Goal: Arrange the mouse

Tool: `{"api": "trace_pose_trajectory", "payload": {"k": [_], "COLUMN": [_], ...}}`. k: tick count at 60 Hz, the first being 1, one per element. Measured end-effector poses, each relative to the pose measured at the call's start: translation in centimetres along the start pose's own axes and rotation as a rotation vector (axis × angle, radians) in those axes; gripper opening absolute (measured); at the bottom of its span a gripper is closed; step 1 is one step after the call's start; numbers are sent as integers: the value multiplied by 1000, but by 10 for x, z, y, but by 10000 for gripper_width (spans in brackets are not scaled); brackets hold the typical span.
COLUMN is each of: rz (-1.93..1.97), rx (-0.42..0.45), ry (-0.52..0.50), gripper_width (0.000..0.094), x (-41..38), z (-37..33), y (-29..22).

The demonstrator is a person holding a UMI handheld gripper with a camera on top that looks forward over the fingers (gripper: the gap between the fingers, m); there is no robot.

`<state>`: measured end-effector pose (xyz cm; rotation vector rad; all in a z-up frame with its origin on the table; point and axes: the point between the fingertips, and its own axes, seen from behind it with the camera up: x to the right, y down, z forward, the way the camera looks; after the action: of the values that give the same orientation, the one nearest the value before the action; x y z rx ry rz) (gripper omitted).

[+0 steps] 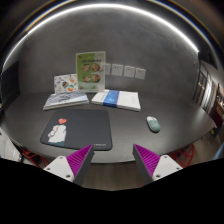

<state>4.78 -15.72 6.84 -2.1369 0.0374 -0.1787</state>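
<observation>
Table [120,140] dark and round, your gripper [113,160] spread wide over its near edge, empty, mouse [153,123] far right, mousepad [76,128] left, papers [116,98] beyond.

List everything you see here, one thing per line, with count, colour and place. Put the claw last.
table: one, dark grey, under everything.
mouse pad: one, dark with a small picture at one corner, on the table just ahead of the left finger.
mouse: one, pale grey-green, on the bare table to the right of the mouse pad, apart from it.
papers: two stacks, white with blue, at the table's far side.
poster: one, green and white, standing upright behind the papers.
wall cards: a few, white, on the wall beyond.
claw: one, white fingers with magenta pads, open, holding nothing.
</observation>
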Motion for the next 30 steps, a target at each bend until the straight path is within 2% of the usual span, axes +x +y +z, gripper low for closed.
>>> {"api": "trace_pose_trajectory", "payload": {"k": [20,30], "rz": [-47,-29], "rx": [-98,-118], "ry": [151,139], "gripper_width": [831,842], "x": [83,138], "z": [68,121], "y": [27,29]}}
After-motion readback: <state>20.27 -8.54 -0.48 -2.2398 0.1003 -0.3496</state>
